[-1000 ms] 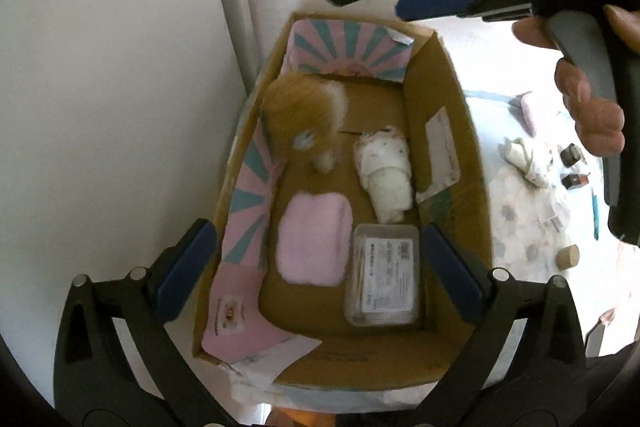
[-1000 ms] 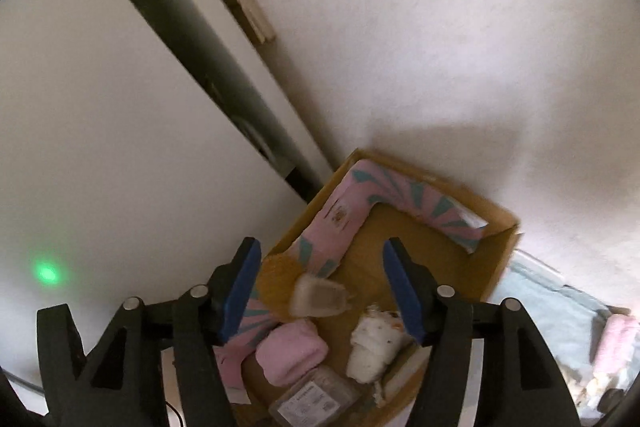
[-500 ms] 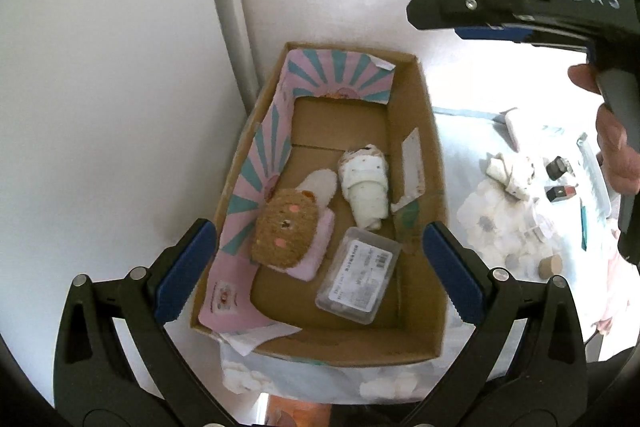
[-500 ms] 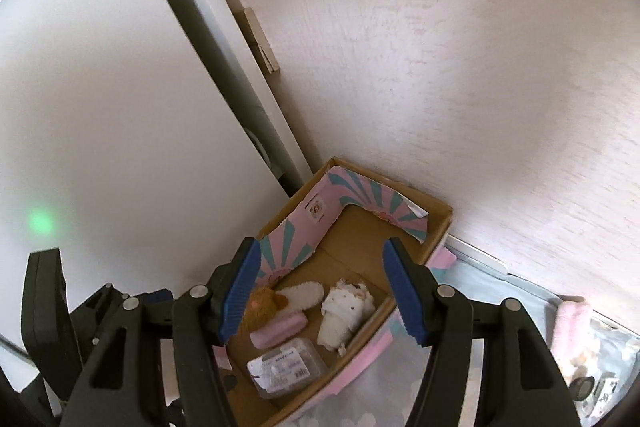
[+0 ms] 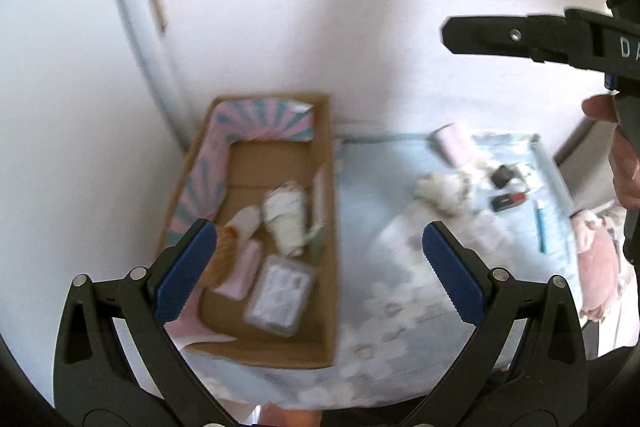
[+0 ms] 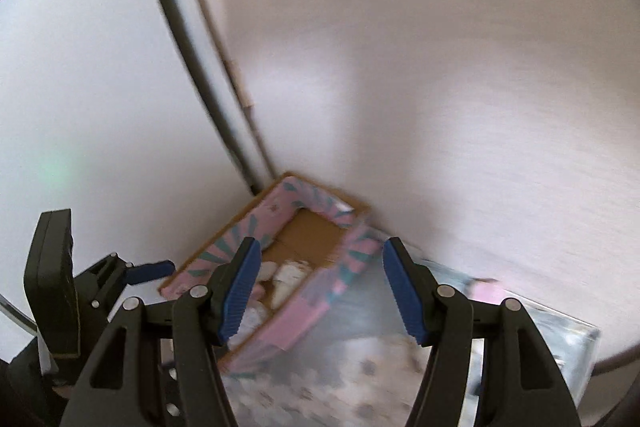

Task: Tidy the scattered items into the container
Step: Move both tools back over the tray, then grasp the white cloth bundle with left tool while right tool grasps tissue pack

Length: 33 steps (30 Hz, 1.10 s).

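The cardboard box (image 5: 272, 163) with pink and teal lining sits in the corner by the wall. Inside lie an orange plush (image 5: 228, 251), a pink cloth (image 5: 244, 275), a white sock bundle (image 5: 286, 223) and a clear plastic case (image 5: 280, 293). My left gripper (image 5: 320, 227) hovers open and empty above the box's right wall. In the right wrist view my right gripper (image 6: 323, 243) is open and empty, high over the box (image 6: 320, 231). On the blue floral cloth (image 5: 372, 195) lie a white bundle (image 5: 440, 189), a pink roll (image 5: 454, 145), small black items (image 5: 502, 177) and a blue pen (image 5: 540, 227).
White walls (image 5: 280, 7) close in behind and to the left of the box, with a door frame (image 6: 188, 67) at the corner. A pink plush (image 5: 600, 267) lies at the cloth's right edge. A hand (image 5: 624, 163) holds the right gripper's handle.
The orange plush dropped into the box and settled on the pink cloth. Both grippers have pulled back and up; the left view swung right, showing the cloth with scattered items.
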### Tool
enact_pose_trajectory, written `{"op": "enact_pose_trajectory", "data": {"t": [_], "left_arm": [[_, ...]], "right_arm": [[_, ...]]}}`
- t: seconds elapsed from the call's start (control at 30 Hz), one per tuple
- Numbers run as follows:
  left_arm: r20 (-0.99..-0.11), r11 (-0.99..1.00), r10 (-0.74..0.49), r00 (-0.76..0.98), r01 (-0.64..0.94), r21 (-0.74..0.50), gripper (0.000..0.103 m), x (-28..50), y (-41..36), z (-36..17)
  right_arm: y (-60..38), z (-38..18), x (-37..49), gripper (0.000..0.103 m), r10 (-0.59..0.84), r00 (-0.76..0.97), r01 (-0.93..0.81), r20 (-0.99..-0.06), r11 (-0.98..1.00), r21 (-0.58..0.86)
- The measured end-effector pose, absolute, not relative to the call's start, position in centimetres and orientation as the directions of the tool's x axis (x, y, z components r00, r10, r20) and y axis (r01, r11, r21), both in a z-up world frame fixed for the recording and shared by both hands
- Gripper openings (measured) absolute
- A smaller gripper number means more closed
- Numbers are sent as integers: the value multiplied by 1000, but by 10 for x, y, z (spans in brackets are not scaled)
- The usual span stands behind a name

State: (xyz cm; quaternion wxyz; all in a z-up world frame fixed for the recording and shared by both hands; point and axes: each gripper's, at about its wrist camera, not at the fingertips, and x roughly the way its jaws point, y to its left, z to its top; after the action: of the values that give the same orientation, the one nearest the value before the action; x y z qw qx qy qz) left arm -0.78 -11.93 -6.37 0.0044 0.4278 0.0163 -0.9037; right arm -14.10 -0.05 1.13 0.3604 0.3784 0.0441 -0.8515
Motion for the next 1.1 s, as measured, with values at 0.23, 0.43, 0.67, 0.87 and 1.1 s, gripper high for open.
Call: {"op": "enact_pose_trajectory", "data": {"t": [0.23,0.43,0.67,0.87,1.1], "left_arm": [[-755,-997,69,-653,-77,-24,103,-28,-71,-51],[-780,-986,143,-609,-157,-58,103,-59,-27,-65],[-838,-977,166,-519,-204,-67,103,-101,23,-113],[-874,-976,133,-468,-216,-33,103,-138,49,-173],[-889,-975,99,-447,-223,4,102,-162,60,-216]], "right_arm": [[98,28,-138,59,-463,-584,528,-667,-841,121],[175,2,-148,59,-355,-607,399,-711,-910,114],[232,-69,-164,59,-210,-555,272,-805,-960,63],[248,-142,-186,59,-202,-465,257,-862,-963,88],[250,-187,-213,59,-211,-425,257,-880,-961,107]]}}
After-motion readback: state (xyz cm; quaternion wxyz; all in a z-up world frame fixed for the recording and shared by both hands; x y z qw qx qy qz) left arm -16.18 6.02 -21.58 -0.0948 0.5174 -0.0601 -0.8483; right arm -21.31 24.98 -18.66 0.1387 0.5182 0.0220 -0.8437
